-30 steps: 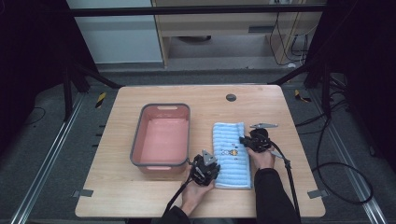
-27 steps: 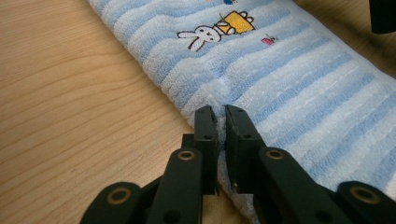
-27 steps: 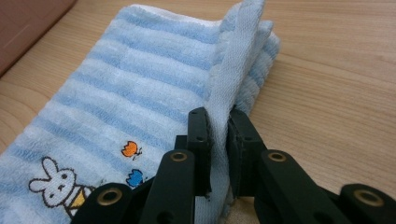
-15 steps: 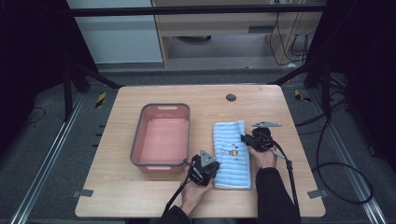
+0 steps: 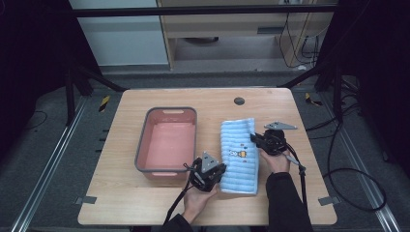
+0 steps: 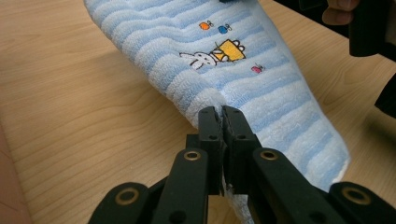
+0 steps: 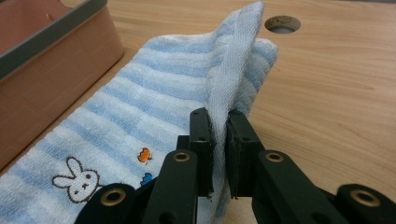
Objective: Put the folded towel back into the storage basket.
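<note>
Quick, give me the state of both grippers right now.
Left gripper: closed, pinching the near edge of the blue striped towel.
Right gripper: closed, pinching a raised edge of the same towel.

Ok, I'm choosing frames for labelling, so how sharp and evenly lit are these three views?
High view: soft and low in detail, table lit, surroundings nearly black. Left gripper view: towel stripes and rabbit print crisp, the near jaws sharp too, the other hand at the top right dark. Right gripper view: towel edge sharp, tub and table hole slightly softer; no glare.
</note>
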The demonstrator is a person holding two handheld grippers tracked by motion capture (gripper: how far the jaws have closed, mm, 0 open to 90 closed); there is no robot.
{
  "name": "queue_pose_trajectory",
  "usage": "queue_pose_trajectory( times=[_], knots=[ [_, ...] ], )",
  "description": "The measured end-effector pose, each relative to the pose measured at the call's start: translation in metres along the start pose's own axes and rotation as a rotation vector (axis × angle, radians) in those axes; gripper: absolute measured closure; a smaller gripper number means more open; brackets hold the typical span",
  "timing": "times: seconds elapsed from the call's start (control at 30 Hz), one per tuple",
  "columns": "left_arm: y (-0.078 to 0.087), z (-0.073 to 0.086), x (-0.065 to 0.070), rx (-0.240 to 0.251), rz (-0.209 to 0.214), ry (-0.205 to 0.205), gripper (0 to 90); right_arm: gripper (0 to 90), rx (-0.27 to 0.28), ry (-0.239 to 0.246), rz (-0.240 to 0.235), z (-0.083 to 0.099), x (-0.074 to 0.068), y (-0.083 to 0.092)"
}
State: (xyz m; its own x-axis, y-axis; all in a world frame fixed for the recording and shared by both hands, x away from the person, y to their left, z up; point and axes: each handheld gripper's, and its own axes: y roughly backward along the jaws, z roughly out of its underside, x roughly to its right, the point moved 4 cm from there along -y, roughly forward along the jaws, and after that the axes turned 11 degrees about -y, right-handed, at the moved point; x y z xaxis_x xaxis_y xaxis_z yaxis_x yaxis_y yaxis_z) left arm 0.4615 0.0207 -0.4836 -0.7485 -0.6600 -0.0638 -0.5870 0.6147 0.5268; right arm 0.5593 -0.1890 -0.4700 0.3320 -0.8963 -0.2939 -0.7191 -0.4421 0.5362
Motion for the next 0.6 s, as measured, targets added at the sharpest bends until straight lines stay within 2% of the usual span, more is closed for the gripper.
queue_pose_trajectory(
  times=[0.3,0.6],
  knots=[
    [0.011,-0.012,0.001,0.025,-0.016,-0.022,87.0,82.6,0.056,0.0,-0.008,-0.012,-0.007,0.013],
    [0.026,-0.026,-0.003,0.058,-0.025,-0.031,87.0,82.7,0.098,0.009,-0.016,-0.026,-0.018,0.024]
  ],
)
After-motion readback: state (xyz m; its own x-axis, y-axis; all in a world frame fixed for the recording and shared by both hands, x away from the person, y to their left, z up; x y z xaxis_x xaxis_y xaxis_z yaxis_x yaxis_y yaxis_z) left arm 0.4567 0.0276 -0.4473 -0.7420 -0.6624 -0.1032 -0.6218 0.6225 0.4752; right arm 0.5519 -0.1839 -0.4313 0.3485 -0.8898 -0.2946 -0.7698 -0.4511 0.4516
